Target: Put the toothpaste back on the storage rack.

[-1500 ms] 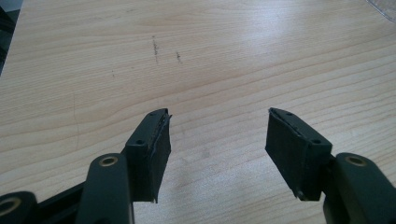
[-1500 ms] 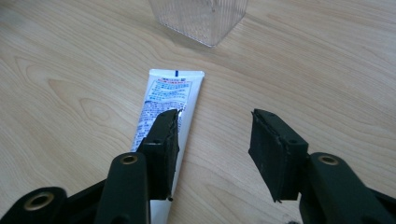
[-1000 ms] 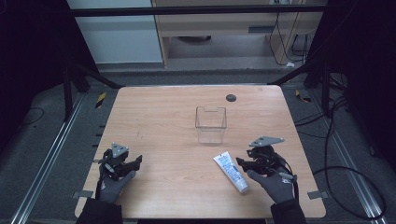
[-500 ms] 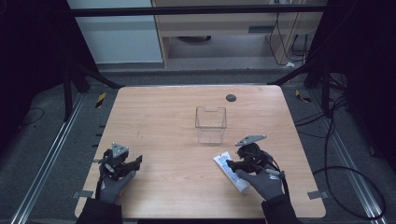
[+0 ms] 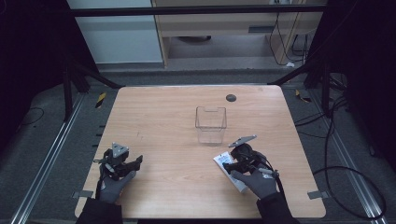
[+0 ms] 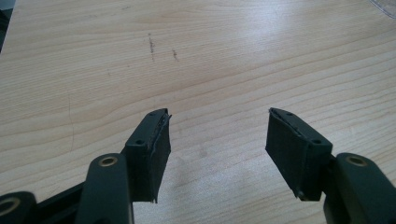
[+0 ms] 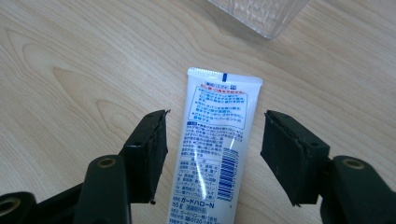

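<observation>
A white toothpaste tube with blue and red print lies flat on the wooden table, its crimped end pointing toward a clear plastic box. My right gripper is open, one jaw on each side of the tube, neither jaw pressing it. In the high view the right gripper sits over the tube at the front right, just short of the box. My left gripper is open over bare wood at the front left, with nothing between its jaws.
A small dark round disc lies near the table's far edge. The corner of the clear box shows at the top of the right gripper view. Dark floor, rails and cables surround the table.
My right gripper moved left and forward over the tube, so its jaws now stand on either side of it. The left gripper stayed put.
</observation>
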`<control>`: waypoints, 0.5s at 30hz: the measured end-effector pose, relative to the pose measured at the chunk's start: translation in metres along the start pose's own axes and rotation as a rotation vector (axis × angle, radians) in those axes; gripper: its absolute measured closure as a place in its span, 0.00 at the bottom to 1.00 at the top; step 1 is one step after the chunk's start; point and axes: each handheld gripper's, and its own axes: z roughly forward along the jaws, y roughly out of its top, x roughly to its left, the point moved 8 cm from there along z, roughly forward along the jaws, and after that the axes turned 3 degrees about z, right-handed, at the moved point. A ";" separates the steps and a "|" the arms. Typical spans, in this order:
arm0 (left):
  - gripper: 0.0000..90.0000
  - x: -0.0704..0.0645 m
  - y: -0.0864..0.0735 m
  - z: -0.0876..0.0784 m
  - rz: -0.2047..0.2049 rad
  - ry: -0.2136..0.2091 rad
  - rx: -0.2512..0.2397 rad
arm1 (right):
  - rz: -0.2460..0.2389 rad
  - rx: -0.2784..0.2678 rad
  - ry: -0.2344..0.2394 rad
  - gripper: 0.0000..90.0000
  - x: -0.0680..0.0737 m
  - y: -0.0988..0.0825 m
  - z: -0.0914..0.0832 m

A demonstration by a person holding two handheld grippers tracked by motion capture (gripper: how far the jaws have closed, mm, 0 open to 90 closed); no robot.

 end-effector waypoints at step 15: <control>0.43 0.000 0.000 0.000 0.002 -0.003 0.000 | 0.009 0.062 0.003 0.44 0.000 -0.011 0.017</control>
